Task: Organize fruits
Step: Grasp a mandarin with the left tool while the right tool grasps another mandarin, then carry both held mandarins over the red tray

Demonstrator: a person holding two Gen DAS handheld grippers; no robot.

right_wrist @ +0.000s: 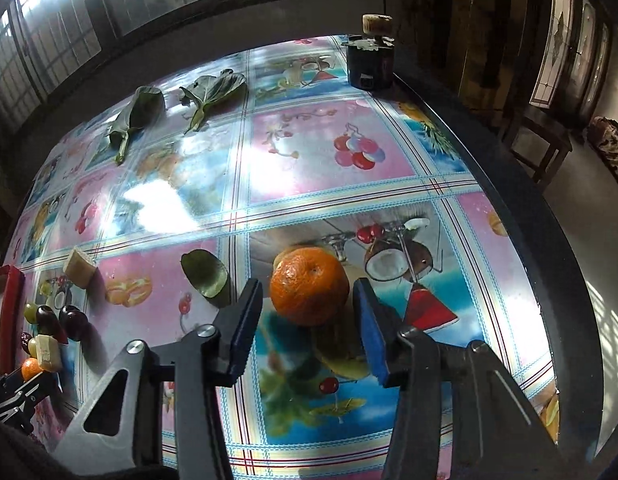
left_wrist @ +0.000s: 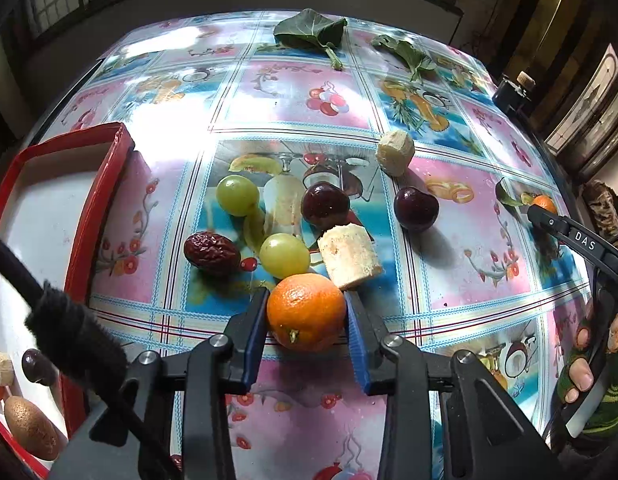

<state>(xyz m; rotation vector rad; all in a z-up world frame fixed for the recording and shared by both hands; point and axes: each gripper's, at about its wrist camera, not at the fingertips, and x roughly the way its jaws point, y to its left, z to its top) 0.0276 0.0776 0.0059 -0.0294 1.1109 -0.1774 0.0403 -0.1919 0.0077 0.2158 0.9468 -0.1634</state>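
My left gripper (left_wrist: 306, 294) is shut on an orange mandarin (left_wrist: 305, 312), its blue pads pressing both sides just above the fruit-print tablecloth. Beyond it lie two green grapes (left_wrist: 237, 195), a red date (left_wrist: 211, 254), two dark plums (left_wrist: 325, 205) and two banana pieces (left_wrist: 349, 256). In the right wrist view a second mandarin (right_wrist: 309, 286) rests on the table between the tips of my right gripper (right_wrist: 307, 283). A gap shows beside its left finger, so that gripper is open. A red-rimmed white tray (left_wrist: 121, 148) stands at the left.
The tray holds a kiwi (left_wrist: 31, 426), a dark fruit (left_wrist: 35, 366) and a banana piece. Green leaves (left_wrist: 311, 28) lie at the table's far edge, and a smaller leaf (right_wrist: 207, 276) lies left of the right gripper. A dark jar (right_wrist: 369, 64) stands at the far right corner.
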